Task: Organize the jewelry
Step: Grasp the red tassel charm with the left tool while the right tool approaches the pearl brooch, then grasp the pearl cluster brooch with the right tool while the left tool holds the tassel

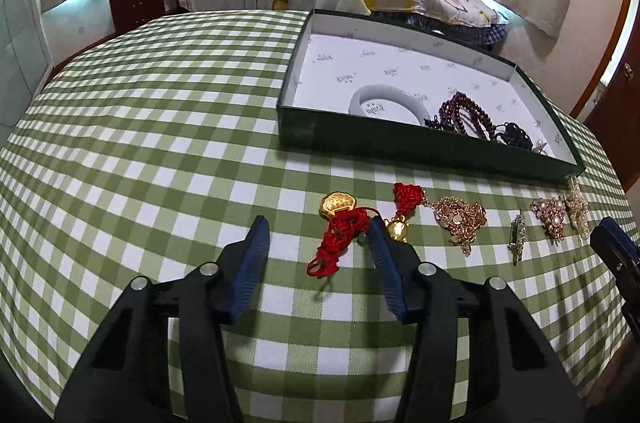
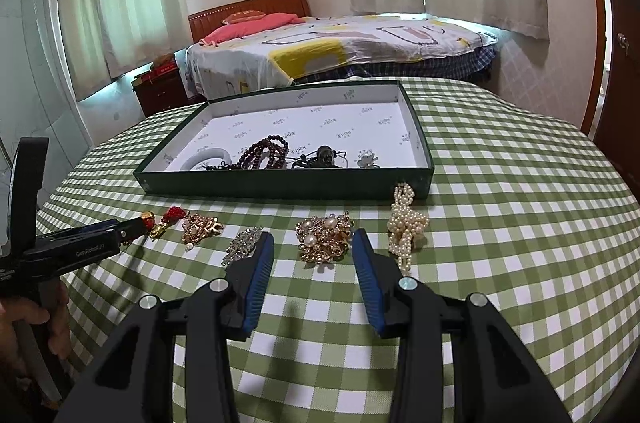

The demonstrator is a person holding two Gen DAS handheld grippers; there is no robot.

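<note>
- Red knotted cord [image 1: 334, 239] with a gold ingot-shaped charm [image 1: 335, 204] at its far end lies on the green-and-white checked tablecloth [image 1: 160, 143], between the blue pads of the left gripper [image 1: 316, 237].
- Its jaws stand partly apart around the cord; the right-hand pad is at the cord's edge, but no pinch shows yet.
- Just beyond that right-hand pad lies a second red knot [image 1: 408, 194] with a small gold bell [image 1: 396, 229].
- Judged by look, the cord is soft, light and limp, so it should sag and the charm should swing; the bunched middle of the cord looks the surest place to pinch, as the smooth metal charm could slip.
- The right gripper [image 2: 314, 255] is also partly open, holding nothing, its pads either side of a gold brooch with pearls [image 2: 324, 237].
- That brooch seems stiff, lumpy and delicate; a gentle grip across its body seems best.
- Beside its left pad lies a rhinestone clip [image 2: 242, 246]; beside its right pad, a pearl strand [image 2: 406, 225].
- Ahead of both grippers sits a dark green box [image 2: 280, 183], already holding a pale bangle [image 1: 390, 102] and dark red beads [image 2: 264, 151].
</note>
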